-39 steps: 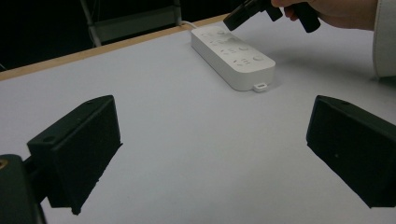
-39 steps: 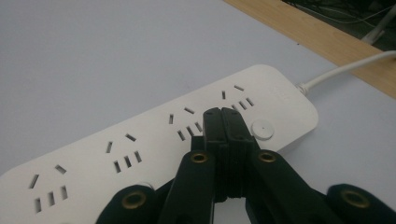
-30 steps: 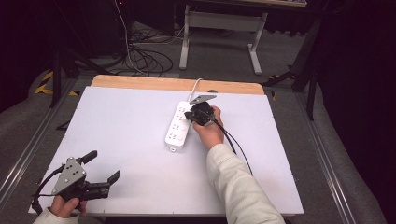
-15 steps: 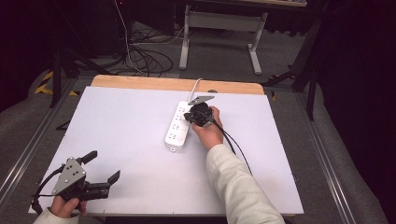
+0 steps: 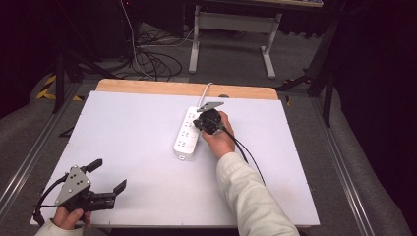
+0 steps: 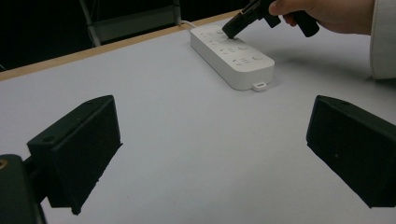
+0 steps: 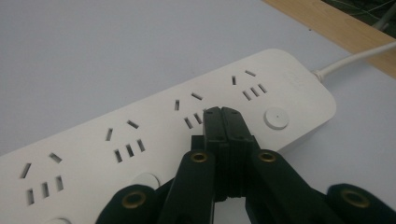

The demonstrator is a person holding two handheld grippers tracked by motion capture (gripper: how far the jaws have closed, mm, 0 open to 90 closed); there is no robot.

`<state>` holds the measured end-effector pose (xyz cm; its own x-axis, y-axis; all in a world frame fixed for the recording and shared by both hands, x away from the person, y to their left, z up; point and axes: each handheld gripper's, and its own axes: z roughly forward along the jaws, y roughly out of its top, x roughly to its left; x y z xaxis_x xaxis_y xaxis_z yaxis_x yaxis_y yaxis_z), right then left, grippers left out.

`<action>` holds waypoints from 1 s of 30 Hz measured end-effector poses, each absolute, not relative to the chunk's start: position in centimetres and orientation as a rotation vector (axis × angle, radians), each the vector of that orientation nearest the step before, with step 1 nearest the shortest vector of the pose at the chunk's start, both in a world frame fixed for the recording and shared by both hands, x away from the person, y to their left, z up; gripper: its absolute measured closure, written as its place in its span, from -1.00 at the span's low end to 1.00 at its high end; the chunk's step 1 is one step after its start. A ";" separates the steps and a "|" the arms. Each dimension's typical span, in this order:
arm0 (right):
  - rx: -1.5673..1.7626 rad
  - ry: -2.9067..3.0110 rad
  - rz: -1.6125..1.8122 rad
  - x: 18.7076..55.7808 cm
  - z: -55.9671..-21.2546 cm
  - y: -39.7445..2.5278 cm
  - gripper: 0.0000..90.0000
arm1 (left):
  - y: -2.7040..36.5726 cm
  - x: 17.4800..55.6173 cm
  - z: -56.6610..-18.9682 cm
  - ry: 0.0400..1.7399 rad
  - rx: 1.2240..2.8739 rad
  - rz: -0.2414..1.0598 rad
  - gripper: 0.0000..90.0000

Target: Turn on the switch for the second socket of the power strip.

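Note:
A white power strip (image 5: 188,134) lies on the white table top, its cord running off the far edge. My right gripper (image 5: 200,121) is shut with nothing between its jaws, and its tip rests on the strip's top near the second round button from the cord end. Seen from the right gripper view, the closed tip (image 7: 223,114) sits on the strip (image 7: 140,140) beside a round white button (image 7: 276,117). My left gripper (image 5: 107,175) stands open and empty near the front left corner, far from the strip (image 6: 231,53).
The white table top (image 5: 137,137) has a wooden strip (image 5: 147,87) along its far edge. Metal rails run along both sides. Beyond the table are floor cables (image 5: 147,59) and a white metal stand (image 5: 231,29).

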<state>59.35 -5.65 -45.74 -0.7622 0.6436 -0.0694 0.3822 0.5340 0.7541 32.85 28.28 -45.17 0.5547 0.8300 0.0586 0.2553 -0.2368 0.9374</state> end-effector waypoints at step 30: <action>0.854 2.417 1.052 59.0 -46.1 -5.4 1.00 | 28.2 32.8 -45.2 0.900 1.773 0.700 -0.92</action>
